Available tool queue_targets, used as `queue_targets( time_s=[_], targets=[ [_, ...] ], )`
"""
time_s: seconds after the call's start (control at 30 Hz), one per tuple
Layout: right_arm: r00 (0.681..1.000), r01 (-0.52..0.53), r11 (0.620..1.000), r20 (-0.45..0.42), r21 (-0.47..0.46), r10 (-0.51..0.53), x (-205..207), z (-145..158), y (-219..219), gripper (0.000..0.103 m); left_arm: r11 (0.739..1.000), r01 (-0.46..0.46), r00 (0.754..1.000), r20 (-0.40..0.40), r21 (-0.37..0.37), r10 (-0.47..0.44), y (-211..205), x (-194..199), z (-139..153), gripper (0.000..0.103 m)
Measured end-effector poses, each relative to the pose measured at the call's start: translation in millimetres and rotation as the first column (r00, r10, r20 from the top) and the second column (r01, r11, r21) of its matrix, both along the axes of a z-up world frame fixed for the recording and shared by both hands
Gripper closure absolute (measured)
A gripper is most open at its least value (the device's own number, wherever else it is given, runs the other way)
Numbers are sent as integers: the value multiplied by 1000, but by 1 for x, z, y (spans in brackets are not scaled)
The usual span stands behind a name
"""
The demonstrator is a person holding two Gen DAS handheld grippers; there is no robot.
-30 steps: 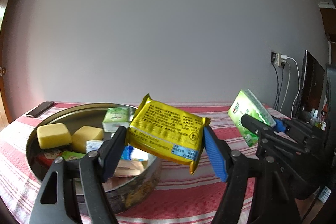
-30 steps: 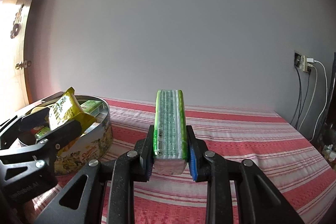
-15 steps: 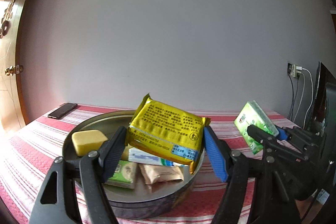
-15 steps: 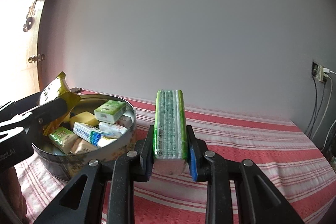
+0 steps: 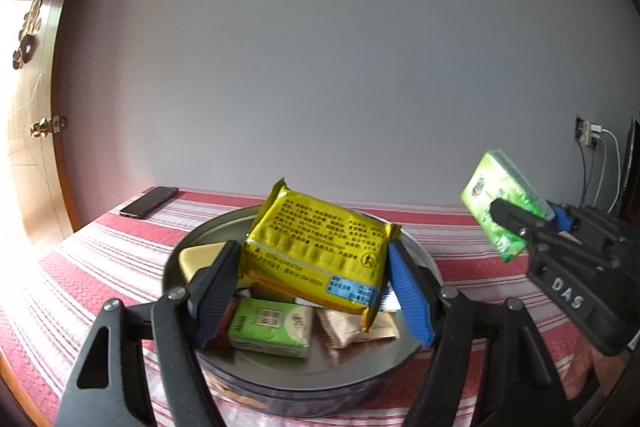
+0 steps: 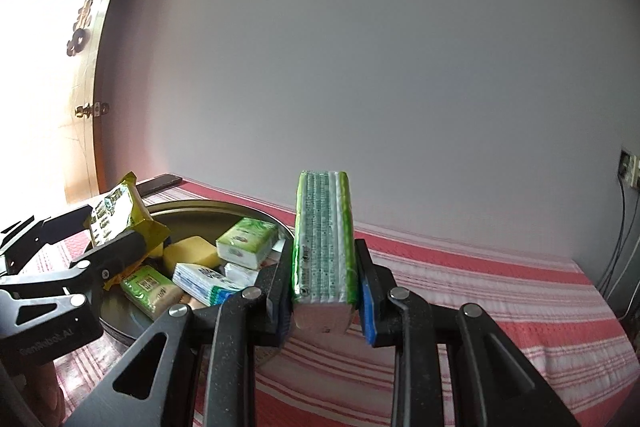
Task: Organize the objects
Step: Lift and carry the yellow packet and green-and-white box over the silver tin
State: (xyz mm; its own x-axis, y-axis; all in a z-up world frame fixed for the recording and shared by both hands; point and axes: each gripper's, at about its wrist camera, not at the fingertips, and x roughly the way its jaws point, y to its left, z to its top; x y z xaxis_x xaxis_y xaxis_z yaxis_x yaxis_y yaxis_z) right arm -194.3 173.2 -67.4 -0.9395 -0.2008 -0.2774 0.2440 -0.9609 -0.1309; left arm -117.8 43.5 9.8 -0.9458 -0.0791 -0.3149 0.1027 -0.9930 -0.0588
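Note:
My left gripper [image 5: 312, 291] is shut on a yellow snack packet [image 5: 320, 251] and holds it above the round metal tin [image 5: 304, 383]. My right gripper [image 6: 324, 287] is shut on a green tissue pack [image 6: 324, 251], held upright to the right of the tin [image 6: 200, 207]. The right gripper with its green pack [image 5: 500, 203] also shows in the left wrist view at the right. The left gripper with the yellow packet [image 6: 116, 215] shows in the right wrist view at the left, over the tin.
The tin holds several small packs, among them a yellow sponge-like block [image 6: 192, 251], a green pack [image 5: 272, 327] and a blue-white pack [image 6: 204, 283]. A black phone [image 5: 150, 201] lies at the back left of the red striped tablecloth [image 6: 480, 291]. Wall sockets with cables [image 5: 590, 135] are far right.
Both grippers have moved left, so the tin now lies under the yellow packet and close to the left of the green pack. Both holds are unchanged.

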Motion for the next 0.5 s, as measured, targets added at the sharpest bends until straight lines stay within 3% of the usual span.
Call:
queue_targets(
  time_s=[0.5],
  targets=[
    [998,-60,998,34,14,59,-22,4,-33,74,997,-80,992,94,-8,81,-43,-17,-5,30]
  ],
)
